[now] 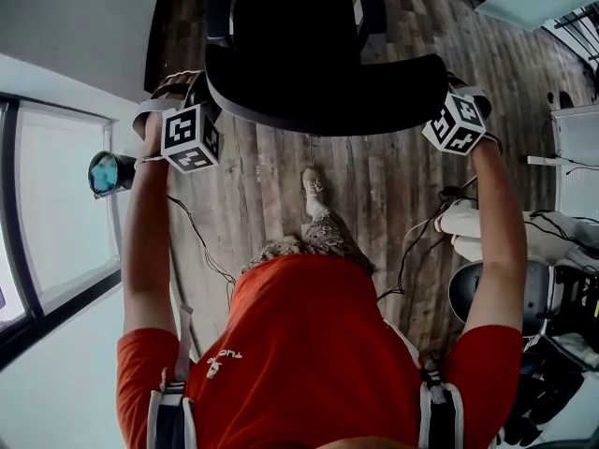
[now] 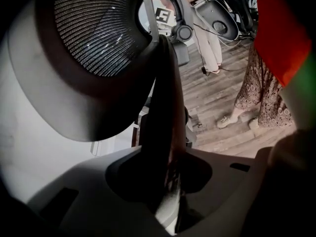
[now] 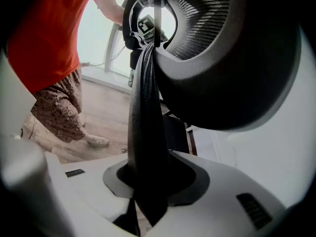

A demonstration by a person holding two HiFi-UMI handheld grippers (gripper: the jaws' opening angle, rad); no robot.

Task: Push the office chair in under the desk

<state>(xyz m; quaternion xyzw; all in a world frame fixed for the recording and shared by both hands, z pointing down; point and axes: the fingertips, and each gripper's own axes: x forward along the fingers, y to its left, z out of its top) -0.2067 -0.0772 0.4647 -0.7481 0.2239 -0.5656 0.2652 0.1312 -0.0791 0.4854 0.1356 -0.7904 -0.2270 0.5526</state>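
Left gripper [image 1: 202,101] and right gripper [image 1: 449,103] each clamped on opposite side edges of the office chair [image 1: 309,59] back, over wooden floor [image 1: 384,185].

no legible text or labels

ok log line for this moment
left gripper: shut on backrest, left end | right gripper: shut on backrest, right end | chair: upright, wood floor
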